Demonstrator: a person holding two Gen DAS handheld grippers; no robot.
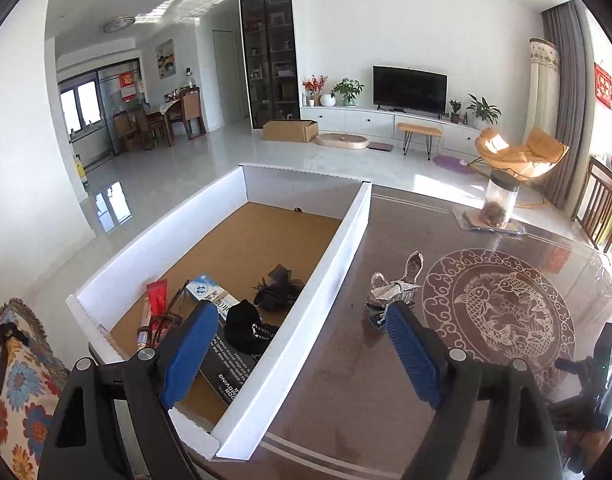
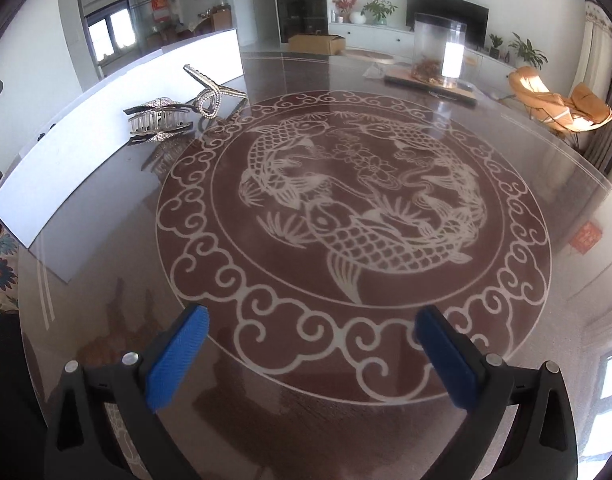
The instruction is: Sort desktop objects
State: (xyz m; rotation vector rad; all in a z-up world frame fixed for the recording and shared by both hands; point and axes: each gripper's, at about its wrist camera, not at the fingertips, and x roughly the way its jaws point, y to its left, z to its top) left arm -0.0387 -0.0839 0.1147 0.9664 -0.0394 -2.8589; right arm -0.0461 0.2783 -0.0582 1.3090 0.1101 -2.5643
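Both hand-held grippers, left (image 1: 302, 322) and right (image 2: 311, 322), are held apart with nothing between. Two sparkly hair clips (image 2: 174, 106) lie on the counter (image 2: 545, 320), just right of the white box (image 1: 329, 264).

Bright daylight floods the room, coming from windows (image 1: 80, 108) far ahead-left of the left gripper and glazing off to the right. It glares white on the floor (image 1: 110, 208) and hazes the glass tabletop (image 2: 585, 280) ahead of the right gripper. Both views bow strongly, with dark corners; focus is sharp.
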